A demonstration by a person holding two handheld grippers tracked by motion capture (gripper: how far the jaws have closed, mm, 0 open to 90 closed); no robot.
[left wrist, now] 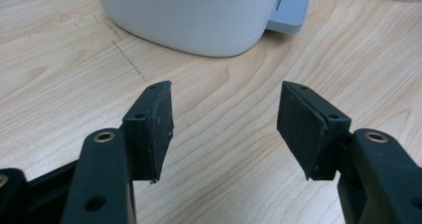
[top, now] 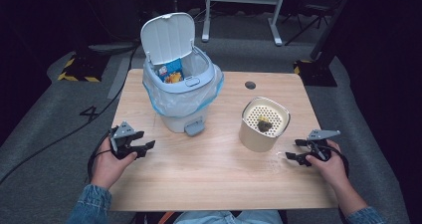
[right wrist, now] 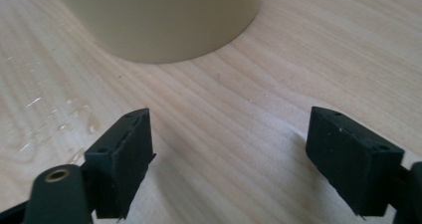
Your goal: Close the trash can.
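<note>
A: Where are we w/ the beige canister [top: 264, 124]?

B: It stands right of the white pedal bin [top: 181, 84], strainer insert on top w/ a dark scrap [top: 264, 126] in it. Our right gripper [top: 297, 150] sits low on the table [top: 209, 174] just beside it, jaws wide apart, nothing between them. Left gripper [top: 142, 147] is by the bin's foot, also gaping, holding nothing.

A: Risks?

B: 1: there's a wet patch [right wrist: 54, 119] on the wood near the canister base, so we think the canister could skid if we nudge it instead of clamping squarely. 2: the wall is round and smooth; a shallow pinch w/ 2 flat pads may slip or tip it, and the insert plus scrap could drop out early.

A: And the bin?

B: Lid's [top: 166, 37] up, blue packet [top: 171, 70] inside already. The liner [top: 186, 102] hangs loose over the rim; we could snag it, or knock the pedal [left wrist: 288, 10] w/ the left gripper and shift the bin.
</note>
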